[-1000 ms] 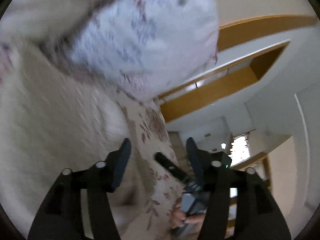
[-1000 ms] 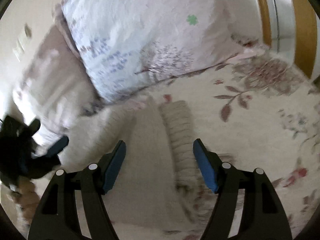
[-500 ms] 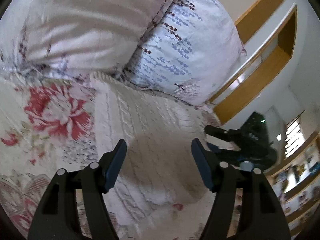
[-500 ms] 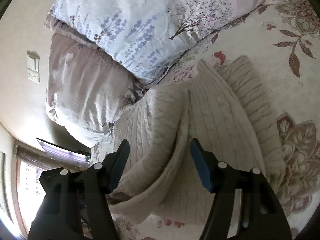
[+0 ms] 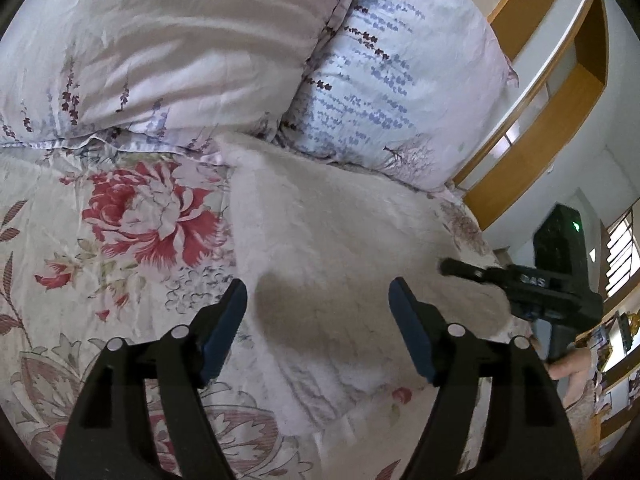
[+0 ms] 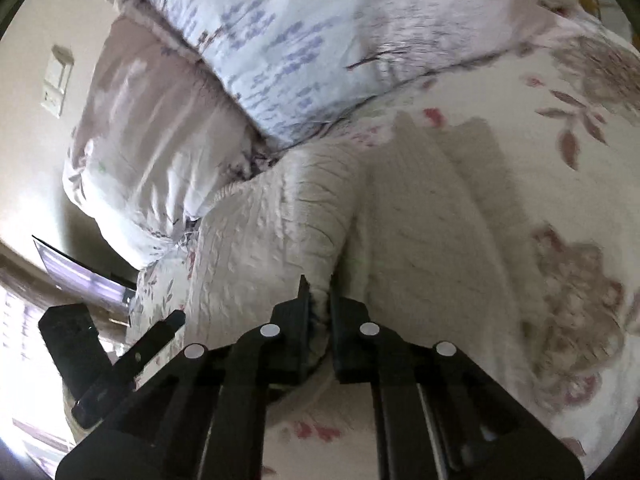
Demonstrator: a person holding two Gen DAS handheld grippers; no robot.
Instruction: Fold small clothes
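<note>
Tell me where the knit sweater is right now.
The cream knit sweater lies on the floral bedspread just below the two pillows, centre of the left wrist view; the right gripper pinches a fold of it.

One cream cable-knit sweater (image 5: 328,248); two pillows, one pale pink satin pillow (image 5: 168,40) and one white pillow with blue sprig print (image 5: 400,80); one floral-print bedspread (image 5: 100,240); two black hand-held grippers, left (image 5: 318,320) and right (image 6: 320,304); one beige wall switch plate (image 6: 56,80).
</note>
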